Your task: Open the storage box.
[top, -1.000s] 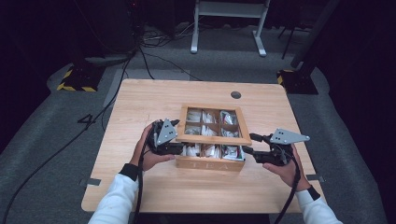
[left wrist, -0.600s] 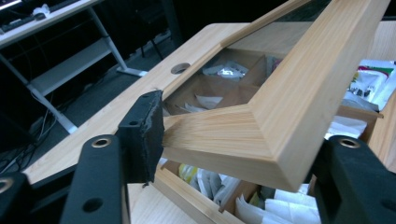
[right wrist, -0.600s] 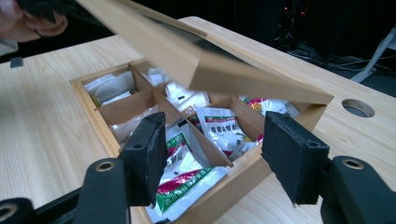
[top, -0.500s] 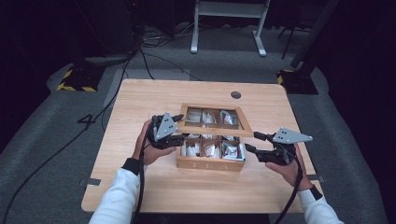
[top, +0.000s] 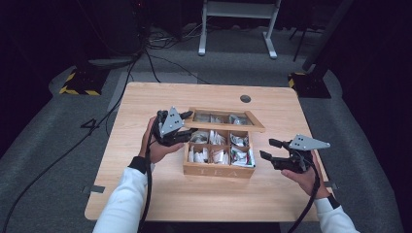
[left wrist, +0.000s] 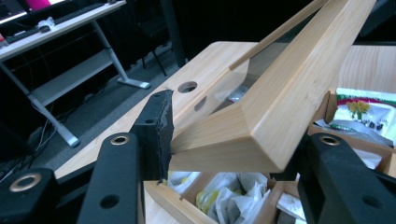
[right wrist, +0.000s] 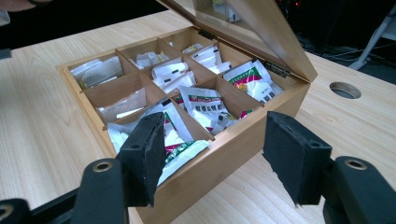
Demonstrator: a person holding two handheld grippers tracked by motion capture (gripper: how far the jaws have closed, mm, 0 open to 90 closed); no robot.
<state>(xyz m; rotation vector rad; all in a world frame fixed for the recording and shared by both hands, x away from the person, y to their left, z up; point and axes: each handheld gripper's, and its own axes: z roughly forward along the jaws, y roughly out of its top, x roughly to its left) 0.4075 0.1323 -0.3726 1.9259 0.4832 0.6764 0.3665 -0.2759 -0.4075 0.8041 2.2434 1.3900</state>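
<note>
Here the left gripper [left wrist: 224, 154], jaws just closing, clamps the stiff, light glass-paned wooden lid [left wrist: 280, 93] at its corner; right gripper [right wrist: 219, 154] gapes empty beside the compartmented wooden tea box [right wrist: 233, 135].

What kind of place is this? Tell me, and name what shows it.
Probably a lab or recording studio: a lone wooden table on grey carpet, loose cables across the floor, and yellow-black striped stand bases at dark edges.
</note>
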